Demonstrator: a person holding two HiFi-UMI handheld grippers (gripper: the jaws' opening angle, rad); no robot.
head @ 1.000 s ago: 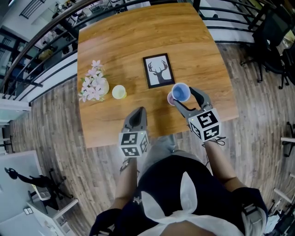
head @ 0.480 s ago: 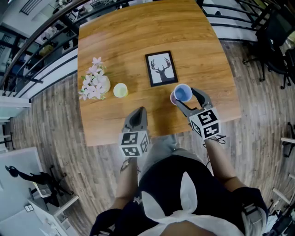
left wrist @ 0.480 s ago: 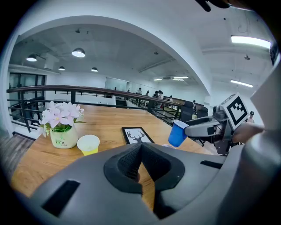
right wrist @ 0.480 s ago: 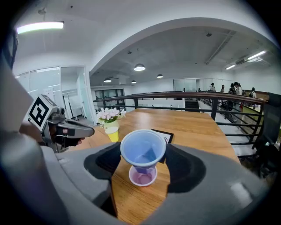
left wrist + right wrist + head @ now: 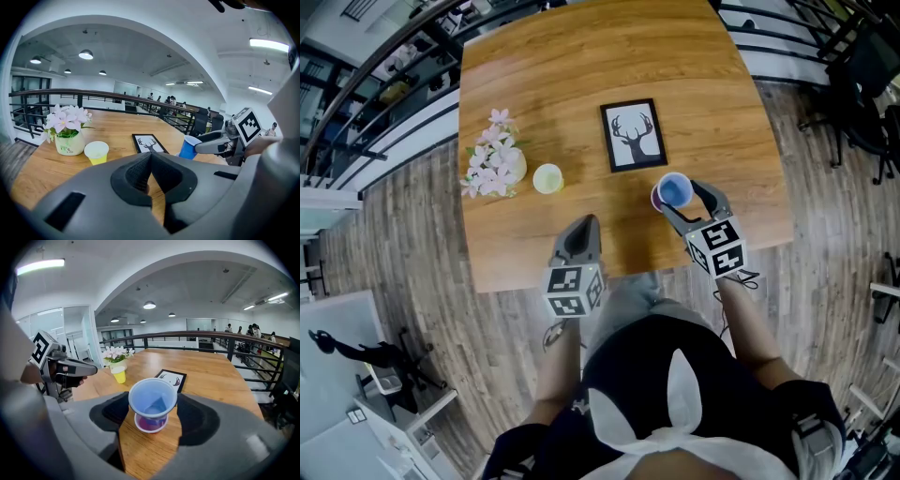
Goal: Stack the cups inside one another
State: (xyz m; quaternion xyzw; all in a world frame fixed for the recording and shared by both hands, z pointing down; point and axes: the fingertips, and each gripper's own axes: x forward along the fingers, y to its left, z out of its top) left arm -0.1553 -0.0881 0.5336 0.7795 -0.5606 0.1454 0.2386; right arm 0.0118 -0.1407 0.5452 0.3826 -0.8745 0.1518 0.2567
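Note:
My right gripper (image 5: 680,195) is shut on a blue cup (image 5: 673,190), pads on either side of its rim. The blue cup (image 5: 153,401) hangs upright with its base just inside a purple cup (image 5: 151,423) that stands on the table near the right front. Only a sliver of that purple cup (image 5: 656,198) shows in the head view. A yellow cup (image 5: 547,178) stands alone to the left, beside the flowers. My left gripper (image 5: 584,225) is shut and empty over the table's front edge, well short of the yellow cup (image 5: 97,152).
A white vase of pink flowers (image 5: 495,171) stands at the table's left. A framed deer picture (image 5: 634,136) lies flat just behind the blue cup. The wooden table (image 5: 581,75) ends close to the right of the cups. Railings and office chairs surround it.
My right gripper has come down with the blue cup, which now sits lower over the purple cup. The left gripper has stayed where it was.

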